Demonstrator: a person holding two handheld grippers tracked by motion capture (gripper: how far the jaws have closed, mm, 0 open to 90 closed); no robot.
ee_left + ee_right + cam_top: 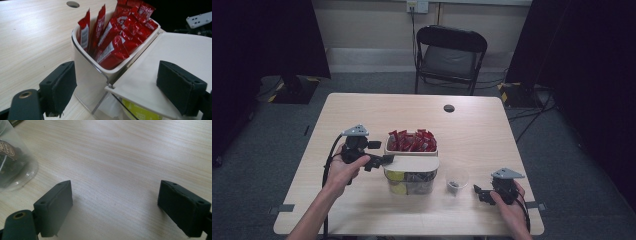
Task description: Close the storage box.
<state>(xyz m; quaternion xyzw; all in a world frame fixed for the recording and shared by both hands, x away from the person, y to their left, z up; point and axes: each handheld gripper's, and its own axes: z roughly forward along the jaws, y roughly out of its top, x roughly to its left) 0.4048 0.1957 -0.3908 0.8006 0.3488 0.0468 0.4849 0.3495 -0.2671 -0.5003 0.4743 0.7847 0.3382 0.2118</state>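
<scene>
red sachets (117, 37) stood packed in the far compartment of a clear container (411, 165) at mid-bench, its white lid (175, 65) over the near part. left tool (382, 160) straddled the container's left corner, jaws apart. right tool (479, 192) rested near-right beside a small cup (457, 179), jaws apart.

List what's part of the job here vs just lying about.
In the job:
- left gripper, open at the container
- two-part container
- its flat lid
- red sachets

Lying about:
- right gripper, open, resting on table
- clear cup
- folding chair
</scene>
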